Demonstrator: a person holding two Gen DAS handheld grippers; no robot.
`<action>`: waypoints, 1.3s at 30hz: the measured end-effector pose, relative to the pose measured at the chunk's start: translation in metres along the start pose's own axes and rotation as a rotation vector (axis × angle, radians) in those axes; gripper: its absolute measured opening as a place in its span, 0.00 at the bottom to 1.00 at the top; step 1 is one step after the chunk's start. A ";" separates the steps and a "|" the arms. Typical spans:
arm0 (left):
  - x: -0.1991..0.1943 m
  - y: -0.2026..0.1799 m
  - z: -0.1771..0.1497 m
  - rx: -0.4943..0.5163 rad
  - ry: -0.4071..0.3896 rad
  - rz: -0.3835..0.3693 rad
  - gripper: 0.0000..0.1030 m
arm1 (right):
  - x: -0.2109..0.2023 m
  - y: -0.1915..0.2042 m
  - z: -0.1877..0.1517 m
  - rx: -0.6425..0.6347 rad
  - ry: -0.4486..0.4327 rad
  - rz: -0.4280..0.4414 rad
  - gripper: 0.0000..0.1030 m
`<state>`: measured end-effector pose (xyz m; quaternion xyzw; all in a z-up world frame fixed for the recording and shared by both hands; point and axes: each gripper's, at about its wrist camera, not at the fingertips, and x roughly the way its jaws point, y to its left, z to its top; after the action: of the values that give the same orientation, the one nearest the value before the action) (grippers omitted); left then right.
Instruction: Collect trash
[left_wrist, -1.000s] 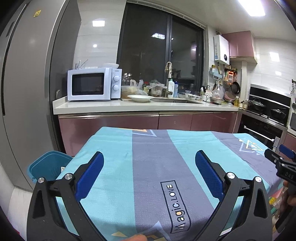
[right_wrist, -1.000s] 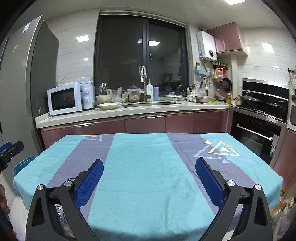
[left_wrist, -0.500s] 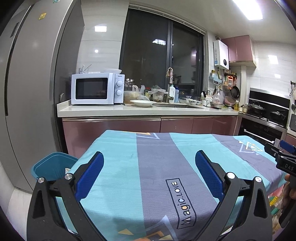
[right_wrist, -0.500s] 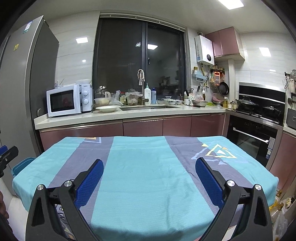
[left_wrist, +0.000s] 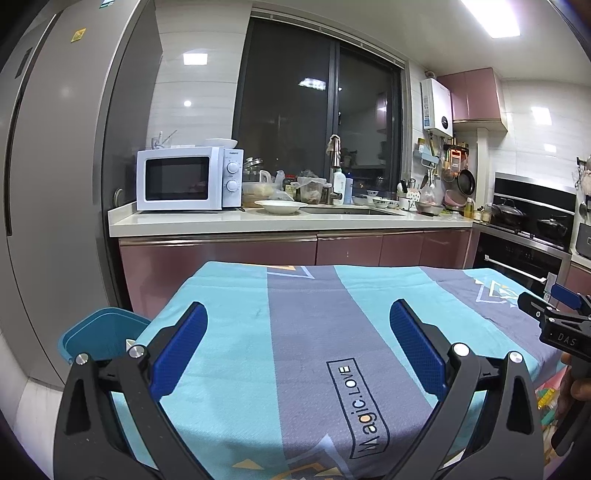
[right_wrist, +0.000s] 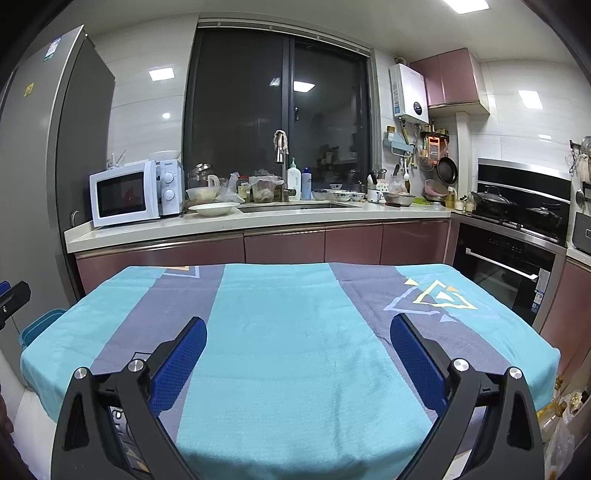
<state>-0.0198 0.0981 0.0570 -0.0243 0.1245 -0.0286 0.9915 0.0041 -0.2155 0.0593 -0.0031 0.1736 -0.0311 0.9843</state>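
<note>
A worktop (right_wrist: 295, 369) draped in a soft terry cloth (left_wrist: 314, 332) fills the foreground of both views; the cloth runs in wide turquoise and grey-violet stripes, with pale triangle prints near its corners and a "Magic.LOVE" label along one grey stripe. Its surface lies flat, with faint creases. No loose trash shows on the cloth. A blue plastic bin (left_wrist: 99, 338) with a rounded rim stands on the floor just beside the worktop's left edge, near a tall grey fridge (left_wrist: 55, 184).

Behind, a pale stone counter (right_wrist: 240, 227) on glossy mauve cabinets carries a white microwave (right_wrist: 136, 192), a white bowl (right_wrist: 214, 209), jars and bottles, and a steel sink under a dark window. A black oven (right_wrist: 506, 266) sits at the right.

The left gripper (left_wrist: 295, 350) and the right gripper (right_wrist: 295, 365) both hover over the cloth, their blue ribbed fingers (right_wrist: 181, 358) spread wide with nothing between them.
</note>
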 end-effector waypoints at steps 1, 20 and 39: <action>0.001 -0.002 0.001 0.003 -0.001 0.002 0.95 | 0.002 -0.002 0.000 0.004 0.002 -0.004 0.93; 0.067 -0.011 -0.002 0.019 0.067 0.010 0.95 | 0.040 -0.006 -0.004 0.030 0.033 -0.015 0.93; 0.066 -0.010 -0.007 0.002 0.058 0.026 0.95 | 0.035 -0.002 -0.004 0.021 0.018 -0.009 0.93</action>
<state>0.0419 0.0833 0.0346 -0.0209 0.1533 -0.0164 0.9878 0.0352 -0.2193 0.0433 0.0067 0.1819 -0.0373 0.9826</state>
